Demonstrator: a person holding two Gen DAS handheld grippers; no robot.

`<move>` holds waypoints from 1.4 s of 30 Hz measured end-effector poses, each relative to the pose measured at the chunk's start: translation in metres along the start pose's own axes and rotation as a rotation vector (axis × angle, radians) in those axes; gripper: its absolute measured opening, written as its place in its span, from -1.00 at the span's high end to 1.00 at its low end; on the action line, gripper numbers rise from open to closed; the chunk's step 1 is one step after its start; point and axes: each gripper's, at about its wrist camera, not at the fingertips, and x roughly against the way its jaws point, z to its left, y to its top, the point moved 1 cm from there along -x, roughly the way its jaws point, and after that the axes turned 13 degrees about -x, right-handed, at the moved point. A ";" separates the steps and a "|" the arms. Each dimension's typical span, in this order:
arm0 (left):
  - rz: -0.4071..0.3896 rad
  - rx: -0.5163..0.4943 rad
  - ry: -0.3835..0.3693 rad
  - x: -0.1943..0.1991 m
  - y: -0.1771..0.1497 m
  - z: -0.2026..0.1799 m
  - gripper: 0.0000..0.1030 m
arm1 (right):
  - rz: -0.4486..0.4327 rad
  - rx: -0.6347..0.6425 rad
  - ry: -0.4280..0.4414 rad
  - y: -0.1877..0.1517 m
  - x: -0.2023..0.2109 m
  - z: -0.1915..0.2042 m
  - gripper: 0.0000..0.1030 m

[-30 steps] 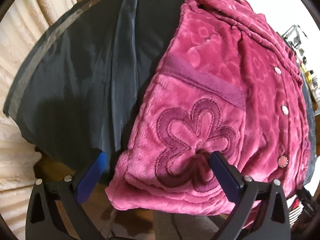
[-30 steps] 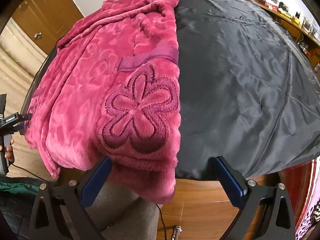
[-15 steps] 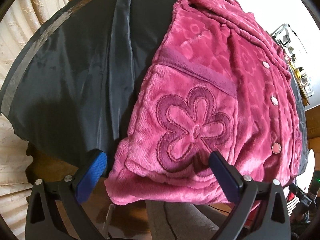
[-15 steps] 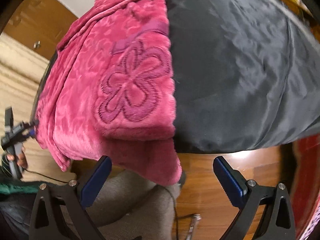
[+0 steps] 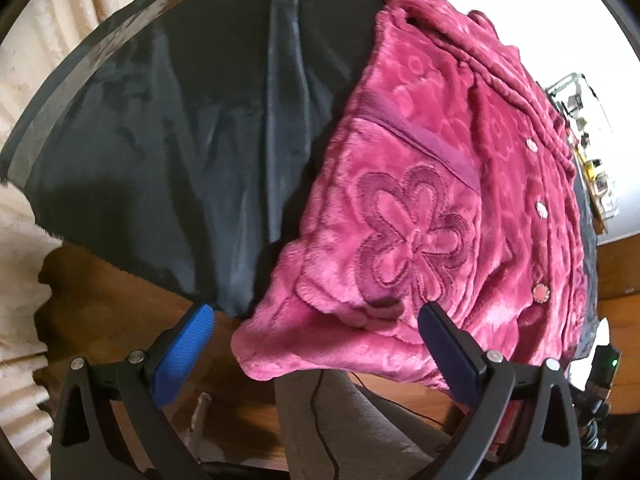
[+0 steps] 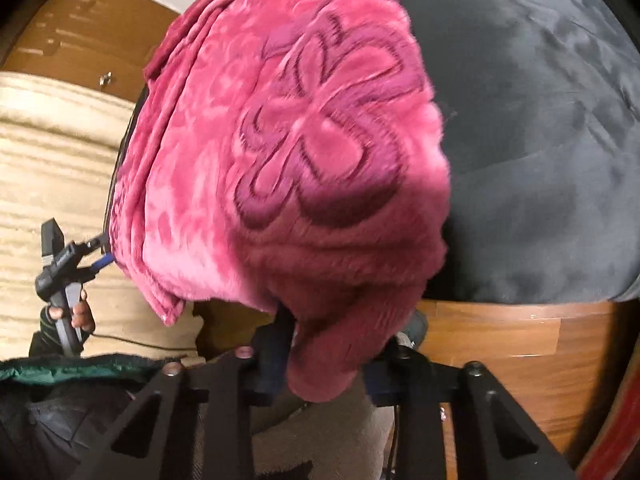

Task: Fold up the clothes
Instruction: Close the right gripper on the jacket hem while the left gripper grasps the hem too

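A pink plush garment point(image 5: 420, 200) with a stitched flower pocket and snap buttons lies on a table under a black cloth point(image 5: 180, 140), its hem hanging over the near edge. My left gripper point(image 5: 316, 344) stands open at that edge. The garment's left hem corner hangs between its blue fingers point(image 5: 184, 352), touching neither. In the right wrist view the garment point(image 6: 280, 160) fills the middle. My right gripper point(image 6: 326, 364) is closing, and its pads pinch the hanging hem below the flower. A hand holds the left gripper point(image 6: 102, 252) at the garment's far-left edge.
Black cloth point(image 6: 540, 140) lies bare to the garment's right. Wooden floor point(image 6: 500, 340) lies below the table edge. Cream ribbed fabric point(image 5: 24, 280) is at the left, a cluttered shelf point(image 5: 592, 160) at the far right, and the person's grey trousers point(image 5: 340, 420) are below.
My right gripper sank to the table edge and went from wide open to closed on the hanging hem. The left gripper shifted, and the hem corner now hangs between its fingers.
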 end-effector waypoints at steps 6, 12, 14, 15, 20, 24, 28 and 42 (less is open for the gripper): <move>-0.015 0.057 -0.042 0.000 0.010 0.009 -0.99 | 0.001 0.023 0.057 -0.008 0.015 0.011 0.56; -0.013 0.037 -0.081 -0.006 0.021 0.002 -0.99 | -0.014 0.048 0.139 -0.005 0.034 0.026 0.56; -0.012 0.028 -0.077 -0.007 0.020 -0.001 -0.99 | -0.015 0.052 0.147 -0.001 0.032 0.033 0.56; -0.009 0.028 -0.082 -0.008 0.023 -0.003 -0.99 | -0.014 0.053 0.155 -0.001 0.030 0.037 0.56; 0.005 0.043 -0.103 0.006 0.006 0.012 -0.99 | -0.014 0.064 0.187 0.001 0.020 0.051 0.56; 0.026 0.082 -0.135 0.010 -0.005 0.027 -0.99 | -0.009 0.058 0.172 0.004 0.012 0.055 0.56; 0.038 0.129 -0.148 0.009 -0.014 0.047 -0.99 | 0.000 0.044 0.159 0.008 0.006 0.054 0.56; 0.057 0.148 -0.418 -0.030 -0.019 0.061 -0.73 | 0.016 0.050 0.098 0.015 0.001 0.056 0.56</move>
